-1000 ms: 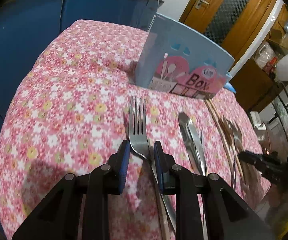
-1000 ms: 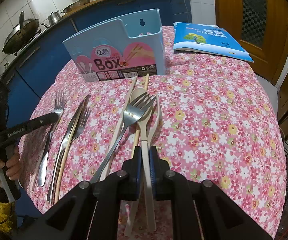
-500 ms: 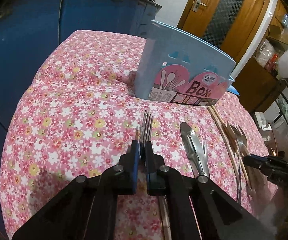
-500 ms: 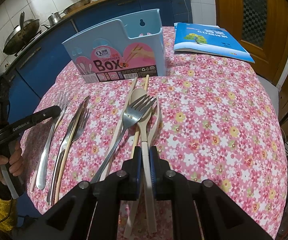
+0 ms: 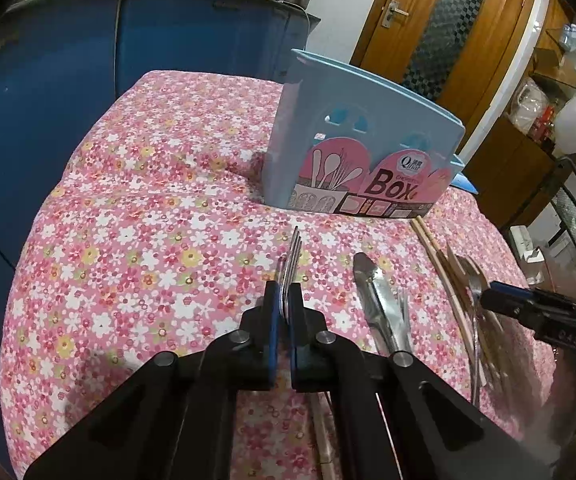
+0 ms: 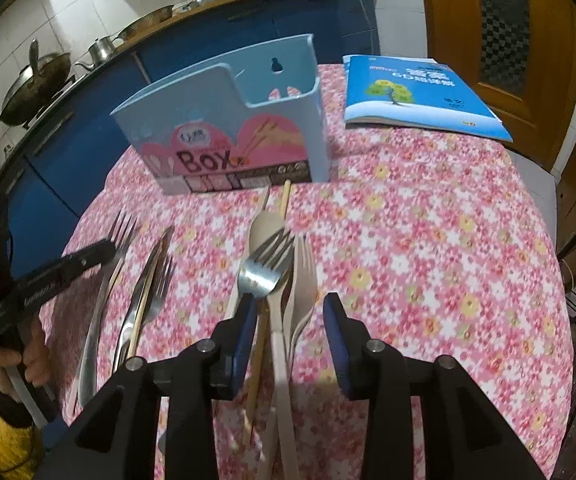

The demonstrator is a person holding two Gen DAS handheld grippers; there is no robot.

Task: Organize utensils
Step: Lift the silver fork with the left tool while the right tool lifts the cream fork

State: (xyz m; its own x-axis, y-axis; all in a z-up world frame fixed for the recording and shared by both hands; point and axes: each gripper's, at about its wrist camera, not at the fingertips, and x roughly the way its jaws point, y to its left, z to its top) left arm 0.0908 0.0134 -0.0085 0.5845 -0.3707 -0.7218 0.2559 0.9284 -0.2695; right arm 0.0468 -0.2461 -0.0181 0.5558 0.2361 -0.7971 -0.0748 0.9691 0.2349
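**Steel fork pinched over floral cloth**

Left gripper [image 5: 283, 300] clamps a steel fork [image 5: 292, 254] edge-up above the pink floral tablecloth [image 5: 159, 216]. Right gripper [image 6: 290, 312] gapes wide over piled cream cutlery [image 6: 279, 300]. Beyond stands the blue utensil box [image 6: 223, 120], a blue booklet [image 6: 416, 96], then blue cabinets [image 5: 47, 60].

Pink floral cloth [image 5: 147, 240] covers my counter, blue booklet [image 6: 416, 96] lying flat at its far right corner, blue cabinets [image 5: 67, 60] behind carrying woks [image 6: 27, 84] and kettle [image 6: 99, 48], wooden door [image 5: 440, 20] beyond.
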